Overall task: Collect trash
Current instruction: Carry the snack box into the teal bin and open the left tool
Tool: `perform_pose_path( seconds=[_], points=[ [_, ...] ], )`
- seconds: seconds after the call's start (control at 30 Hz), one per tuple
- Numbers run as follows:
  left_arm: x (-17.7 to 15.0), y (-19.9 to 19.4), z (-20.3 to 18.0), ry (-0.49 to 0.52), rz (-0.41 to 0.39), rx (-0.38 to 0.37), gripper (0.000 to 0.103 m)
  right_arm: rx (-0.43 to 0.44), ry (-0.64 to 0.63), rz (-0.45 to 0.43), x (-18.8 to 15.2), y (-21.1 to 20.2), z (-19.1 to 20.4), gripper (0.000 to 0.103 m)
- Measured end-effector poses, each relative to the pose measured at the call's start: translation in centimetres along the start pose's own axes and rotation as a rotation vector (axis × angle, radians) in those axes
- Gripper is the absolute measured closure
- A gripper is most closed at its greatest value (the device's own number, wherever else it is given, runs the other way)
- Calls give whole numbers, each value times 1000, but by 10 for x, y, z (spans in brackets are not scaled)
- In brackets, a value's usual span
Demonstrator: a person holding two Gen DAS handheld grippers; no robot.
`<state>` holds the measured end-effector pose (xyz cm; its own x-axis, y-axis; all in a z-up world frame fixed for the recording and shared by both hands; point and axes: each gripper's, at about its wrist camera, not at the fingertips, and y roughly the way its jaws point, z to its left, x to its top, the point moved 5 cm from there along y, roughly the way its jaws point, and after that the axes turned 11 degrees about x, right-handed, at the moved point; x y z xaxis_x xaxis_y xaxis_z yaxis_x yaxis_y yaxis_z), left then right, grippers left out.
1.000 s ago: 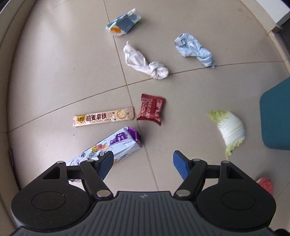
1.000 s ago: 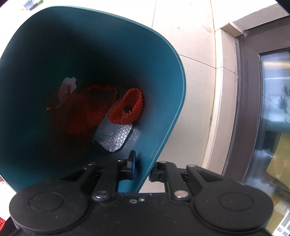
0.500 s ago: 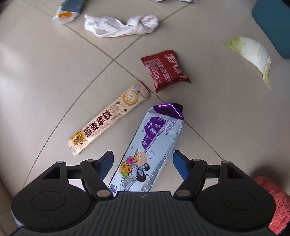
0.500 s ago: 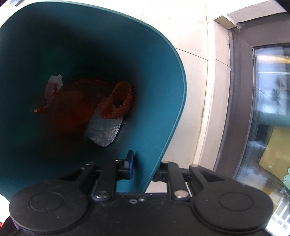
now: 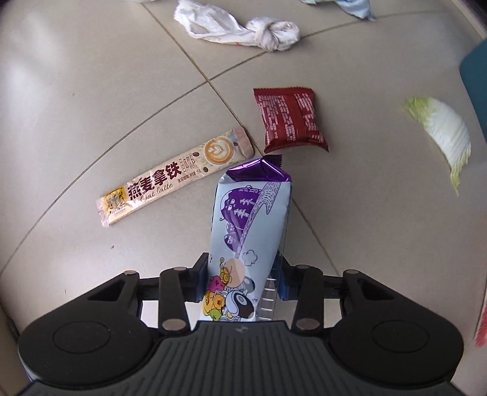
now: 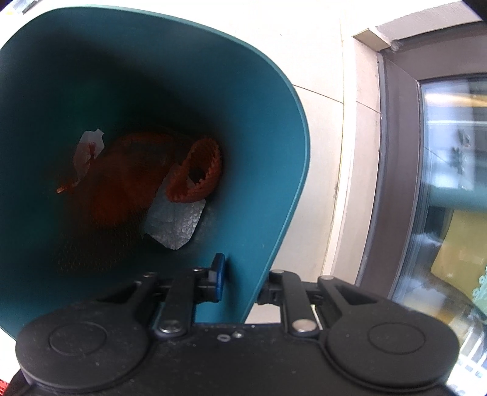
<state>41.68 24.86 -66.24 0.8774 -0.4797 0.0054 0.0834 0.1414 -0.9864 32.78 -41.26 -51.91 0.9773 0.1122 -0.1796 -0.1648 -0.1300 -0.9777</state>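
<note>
My left gripper (image 5: 243,281) is shut on the near end of a silver and purple snack wrapper (image 5: 252,219) that points away over the tiled floor. Beyond it lie an oat latte sachet (image 5: 173,179), a dark red packet (image 5: 289,118), a knotted white cloth (image 5: 240,26) and a cabbage leaf (image 5: 441,134). My right gripper (image 6: 240,281) is shut on the wall of a teal trash bin (image 6: 274,152), one finger inside, one outside. Inside the bin lie orange netting (image 6: 194,170), a grey sheet (image 6: 175,222) and white paper (image 6: 88,149).
A light blue crumpled wrapper (image 5: 356,6) lies at the top edge. The teal bin's side (image 5: 476,79) shows at the right of the left wrist view. A red thing (image 5: 482,323) sits at the lower right edge. A glass door with a dark frame (image 6: 395,170) stands right of the bin.
My left gripper has closed on the silver and purple wrapper, which lay between its open fingers half a second ago. The right gripper keeps its hold on the bin, which shifted slightly.
</note>
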Motion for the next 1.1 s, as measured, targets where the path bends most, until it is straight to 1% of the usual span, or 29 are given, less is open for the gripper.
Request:
perform_pose_path(
  seconds=[0.03,0.13,0.2,0.27,0.37,0.47,0.6,0.73,0.8,0.83,0.93,1.03,1.1],
  points=[
    [1,-8,0,-39,4,-5,63,6,7,-4,-1,-1,1,87],
    [6,-39,-2,-115,-3,-6,63,33,19,-18,-5,-9,3,89],
    [14,-64,-4,-169,-4,-28,63,58,15,-24,-7,-14,7,91],
    [21,-93,-13,-189,-16,-36,63,75,7,-32,-8,-19,11,93],
    [32,-143,-31,-192,-62,-91,63,82,7,-44,-7,-24,15,93],
    [46,-198,-56,-196,-114,-164,63,98,46,-65,-7,-21,6,95],
    [73,-265,-110,-155,-184,-271,63,113,84,-84,-10,-18,-3,95],
    [100,-320,-169,-76,-221,-351,63,115,155,-108,-11,-17,-6,96],
    [114,-338,-195,-51,-230,-393,63,126,190,-124,-12,-18,-8,97],
    [120,-345,-205,-46,-233,-413,63,125,187,-128,-13,-18,-8,97],
    [139,-361,-237,-4,-244,-433,63,133,173,-133,-12,-20,-6,97],
    [152,-364,-266,28,-215,-452,63,127,149,-130,-15,-23,-1,96],
    [158,-356,-279,20,-174,-469,63,136,152,-131,-15,-24,-3,96]
  ],
)
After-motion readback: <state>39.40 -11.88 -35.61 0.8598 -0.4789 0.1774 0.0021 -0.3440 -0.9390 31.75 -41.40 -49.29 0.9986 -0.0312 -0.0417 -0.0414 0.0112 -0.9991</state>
